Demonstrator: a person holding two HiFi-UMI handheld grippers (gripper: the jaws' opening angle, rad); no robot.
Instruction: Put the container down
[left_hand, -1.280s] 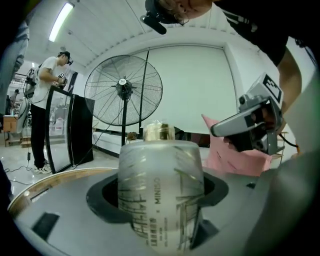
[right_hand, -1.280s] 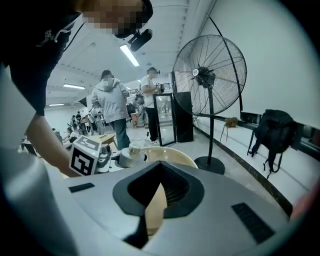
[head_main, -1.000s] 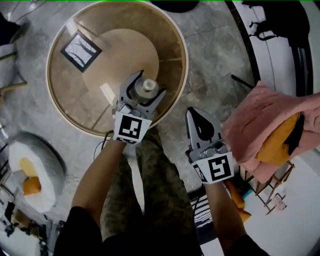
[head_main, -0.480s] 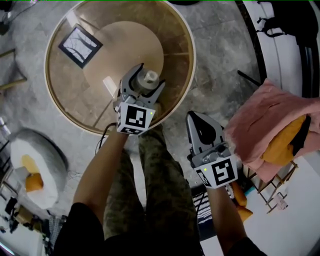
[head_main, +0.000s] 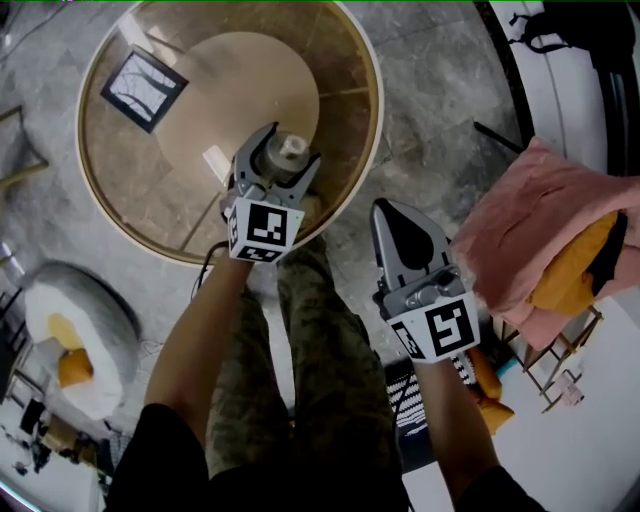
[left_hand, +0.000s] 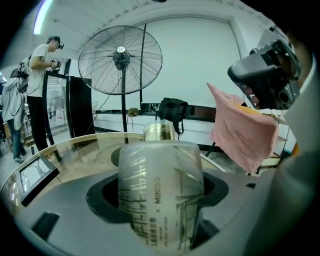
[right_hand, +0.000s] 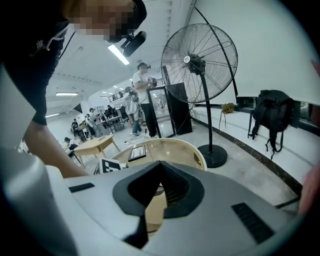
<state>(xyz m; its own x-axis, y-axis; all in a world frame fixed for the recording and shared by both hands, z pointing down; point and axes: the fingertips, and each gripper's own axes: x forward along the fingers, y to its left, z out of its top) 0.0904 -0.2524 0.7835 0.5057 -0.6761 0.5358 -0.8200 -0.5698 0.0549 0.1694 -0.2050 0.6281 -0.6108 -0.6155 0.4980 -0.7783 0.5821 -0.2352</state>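
Note:
A frosted, pale container (left_hand: 161, 192) with printed lines and a shiny metal cap (left_hand: 159, 131) stands upright between the jaws of my left gripper (head_main: 283, 160), which is shut on it. In the head view the container (head_main: 291, 148) hangs over the near right part of the round glass table (head_main: 120, 200). My right gripper (head_main: 405, 238) is shut and holds nothing; it hovers over the floor to the right of the table, in front of the person's legs. In the right gripper view its jaws (right_hand: 159, 165) meet at the tips.
A dark framed square (head_main: 147, 84) lies on the table's far left. A pink cloth (head_main: 540, 240) over a rack stands at right. A white cushion (head_main: 60, 330) lies on the floor at left. A standing fan (left_hand: 120, 55) and a black bag (left_hand: 172, 110) are beyond the table.
My left gripper with the container has shifted slightly forward over the table. The right gripper has stayed about where it was.

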